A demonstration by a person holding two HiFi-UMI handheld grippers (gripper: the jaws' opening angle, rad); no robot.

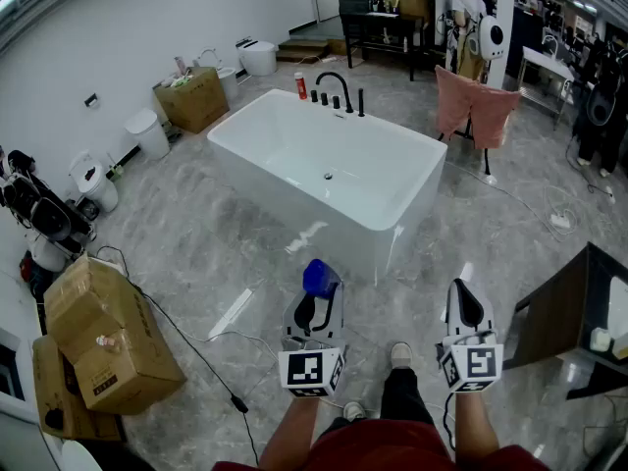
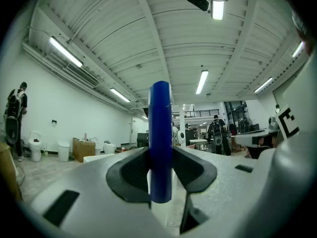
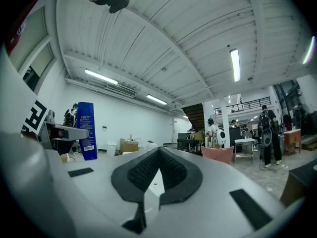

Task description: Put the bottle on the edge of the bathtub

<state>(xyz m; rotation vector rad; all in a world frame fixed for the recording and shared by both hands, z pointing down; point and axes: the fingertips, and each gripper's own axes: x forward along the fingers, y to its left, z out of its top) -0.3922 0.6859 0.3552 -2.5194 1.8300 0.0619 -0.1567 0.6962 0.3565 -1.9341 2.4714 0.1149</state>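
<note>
A blue bottle (image 1: pixel 318 277) stands upright between the jaws of my left gripper (image 1: pixel 314 300), which is shut on it. In the left gripper view the bottle (image 2: pixel 160 140) fills the middle, with the dark pads pressed on both its sides. My right gripper (image 1: pixel 465 305) is shut and holds nothing; its pads (image 3: pixel 168 175) meet in the right gripper view, where the blue bottle (image 3: pixel 86 131) shows at the left. The white bathtub (image 1: pixel 412 204) stands ahead on the grey marble floor, its near corner a short way beyond both grippers.
A black tap (image 1: pixel 337 88) and a red bottle (image 1: pixel 301 86) sit at the tub's far end. Cardboard boxes (image 1: pixel 103 346) lie at the left and a cable (image 1: pixel 206 356) crosses the floor. A dark table (image 1: pixel 567 317) is at the right and a pink-draped chair (image 1: pixel 475 106) beyond the tub.
</note>
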